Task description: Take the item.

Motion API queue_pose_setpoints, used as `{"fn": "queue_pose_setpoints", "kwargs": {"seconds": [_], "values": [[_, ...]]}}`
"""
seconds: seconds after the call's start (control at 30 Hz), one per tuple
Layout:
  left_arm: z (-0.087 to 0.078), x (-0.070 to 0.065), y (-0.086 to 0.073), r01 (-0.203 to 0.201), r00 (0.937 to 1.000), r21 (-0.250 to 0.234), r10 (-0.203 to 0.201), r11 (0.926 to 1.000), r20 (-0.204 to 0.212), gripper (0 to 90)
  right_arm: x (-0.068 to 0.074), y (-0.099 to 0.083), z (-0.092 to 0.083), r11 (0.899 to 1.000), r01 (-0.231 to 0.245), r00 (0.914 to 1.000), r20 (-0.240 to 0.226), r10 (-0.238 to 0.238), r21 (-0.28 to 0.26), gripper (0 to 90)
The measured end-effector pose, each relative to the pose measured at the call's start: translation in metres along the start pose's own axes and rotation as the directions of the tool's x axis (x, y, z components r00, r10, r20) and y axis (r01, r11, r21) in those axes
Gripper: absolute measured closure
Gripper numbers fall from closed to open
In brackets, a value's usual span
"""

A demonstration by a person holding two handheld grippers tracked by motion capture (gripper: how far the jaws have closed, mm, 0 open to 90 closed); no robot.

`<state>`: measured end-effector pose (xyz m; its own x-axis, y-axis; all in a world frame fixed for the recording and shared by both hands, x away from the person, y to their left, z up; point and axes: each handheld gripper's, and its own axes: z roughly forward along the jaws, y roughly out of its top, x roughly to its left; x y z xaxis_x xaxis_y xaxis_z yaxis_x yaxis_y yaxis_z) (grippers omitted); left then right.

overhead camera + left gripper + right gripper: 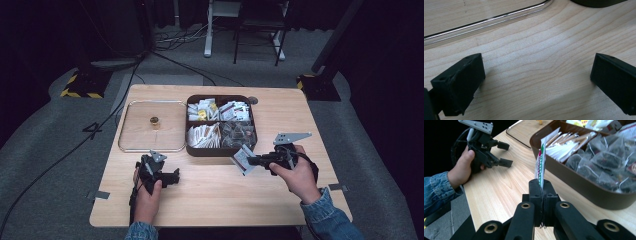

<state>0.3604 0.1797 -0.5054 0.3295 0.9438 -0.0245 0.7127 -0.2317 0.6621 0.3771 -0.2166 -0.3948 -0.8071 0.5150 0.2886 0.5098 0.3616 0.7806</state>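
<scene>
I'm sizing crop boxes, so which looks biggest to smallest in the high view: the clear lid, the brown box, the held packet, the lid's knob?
1. Brown box and clear lid: alike, not ranked.
2. Held packet.
3. Knob.

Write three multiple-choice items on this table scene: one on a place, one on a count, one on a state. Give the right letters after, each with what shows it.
1. Where does the clear lid lie?
A. on top of the box
B. flat on the table, left of the brown box
C. on the floor

2. How many compartments does the brown box have?
A. two
B. four
C. six

3. How does the right tool stand?
A. shut on a sachet
B. open and empty
C. resting inside the box

Answers:
1 B: the high view shows the lid with its small knob lying beside the box.
2 B: crossed dividers split it in four.
3 A: the right gripper view shows its jaws pinched on the sachet, while the left tool is open over bare table.
</scene>
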Motion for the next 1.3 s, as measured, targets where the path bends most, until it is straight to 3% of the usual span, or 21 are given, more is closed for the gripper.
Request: {"fn": "queue_pose_setpoints", "kwargs": {"seconds": [0.3, 0.5, 0.8, 1.3], "values": [[0.000, 0.000, 0.000, -0.002, 1.0000, 0.001, 0.002, 1.0000, -0.002, 0.0, -0.004, -0.015, 0.009, 0.998, -0.003, 0.9999, 0.013, 0.003, 0.070, 89.3], [0.000, 0.000, 0.000, 0.001, 1.0000, 0.000, -0.001, 1.0000, 0.000, 0.0, -0.006, -0.023, 0.024, 0.988, -0.015, 0.9998, 0.014, 0.013, 0.151, 89.2], [0.000, 0.000, 0.000, -0.001, 1.0000, 0.001, 0.001, 1.0000, 0.000, 0.0, -0.010, -0.032, 0.038, 0.980, -0.029, 0.9995, 0.021, 0.025, 0.196, 89.1], [0.000, 0.000, 0.000, 0.001, 1.0000, 0.000, -0.001, 1.0000, 0.000, 0.0, -0.016, -0.037, 0.043, 0.972, -0.048, 0.9987, 0.028, 0.042, 0.229, 86.8]]}}
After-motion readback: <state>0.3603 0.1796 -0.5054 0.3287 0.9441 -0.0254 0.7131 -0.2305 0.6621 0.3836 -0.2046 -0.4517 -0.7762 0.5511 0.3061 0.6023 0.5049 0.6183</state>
